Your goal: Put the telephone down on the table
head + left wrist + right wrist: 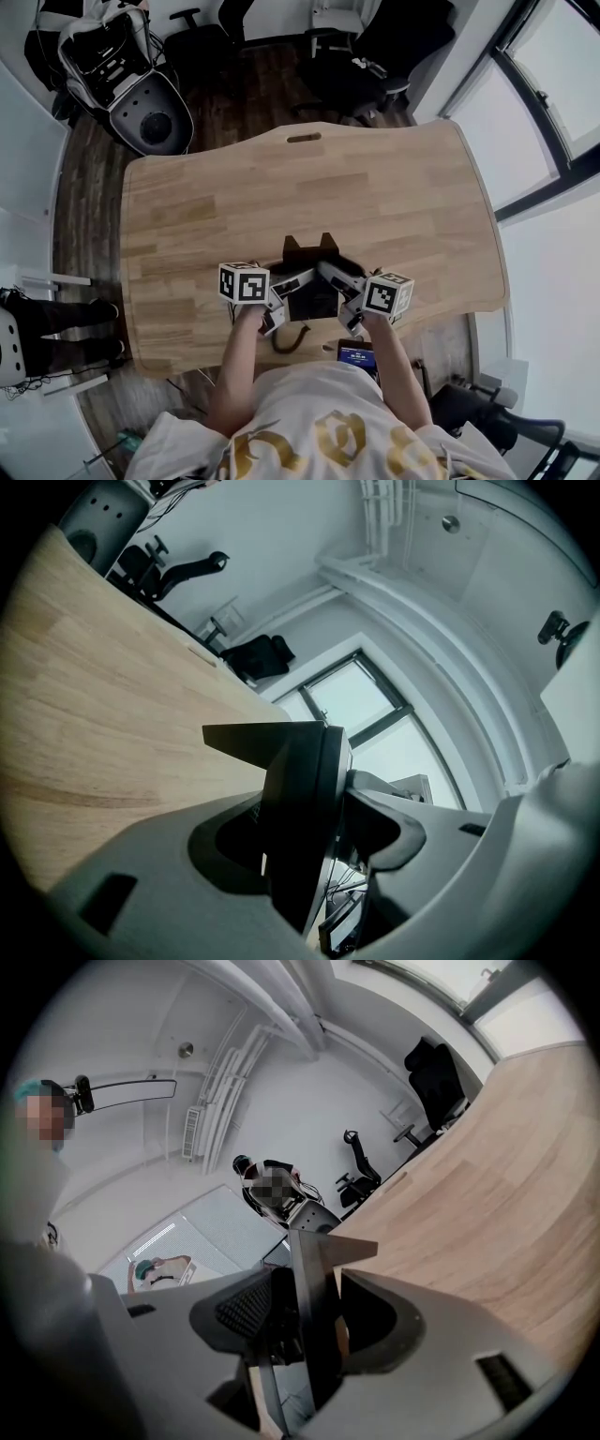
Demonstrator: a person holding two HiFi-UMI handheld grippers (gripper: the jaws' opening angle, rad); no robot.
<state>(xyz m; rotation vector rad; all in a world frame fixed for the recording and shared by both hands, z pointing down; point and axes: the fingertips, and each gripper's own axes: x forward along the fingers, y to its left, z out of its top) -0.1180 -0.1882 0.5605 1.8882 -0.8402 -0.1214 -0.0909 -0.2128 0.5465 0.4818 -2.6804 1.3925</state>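
The telephone point(312, 281) is a black desk set with two prongs on its far side, held low over the near edge of the wooden table point(309, 197). My left gripper point(289, 289) is shut on its left side and my right gripper point(337, 281) on its right side. In the left gripper view the telephone point(300, 808) is a dark slab pinched between the jaws of the left gripper point(314, 803). In the right gripper view the right gripper point(305, 1312) clamps a thin black edge of the telephone point(314, 1288). A dark cord point(286, 339) loops below the set.
A slot point(304, 138) is cut near the table's far edge. Black office chairs point(347, 56) stand beyond it, and a grey round machine point(150, 117) is on the floor at the far left. Another person's legs point(56, 319) are at the left. Windows point(553, 103) line the right side.
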